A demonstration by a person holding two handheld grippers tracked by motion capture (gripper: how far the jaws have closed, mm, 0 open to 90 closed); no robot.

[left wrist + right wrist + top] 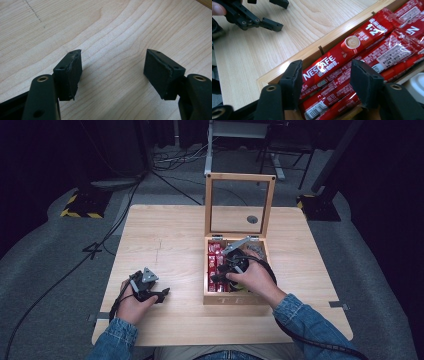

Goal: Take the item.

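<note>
The red coffee sachets (352, 50) lie packed side by side in the left compartment of the open wooden box (235, 298); they look light, thin and glossy, likely slippery and easy to crumple, so the topmost stick is best pinched across its narrow width near the middle. The right gripper (325, 82) hovers just above them, jaws apart and empty. The left gripper (112, 72) rests released over the bare table (112, 30), well apart from the box.

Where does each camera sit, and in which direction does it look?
High view: above the person's side, looking forward and down on the table and open wooden box; both forearms and hands show.
Left gripper view: on the left gripper, facing bare tabletop; its open jaws show.
Right gripper view: on the right gripper, facing red coffee sticks; it shares the box and left gripper with the high view.
</note>
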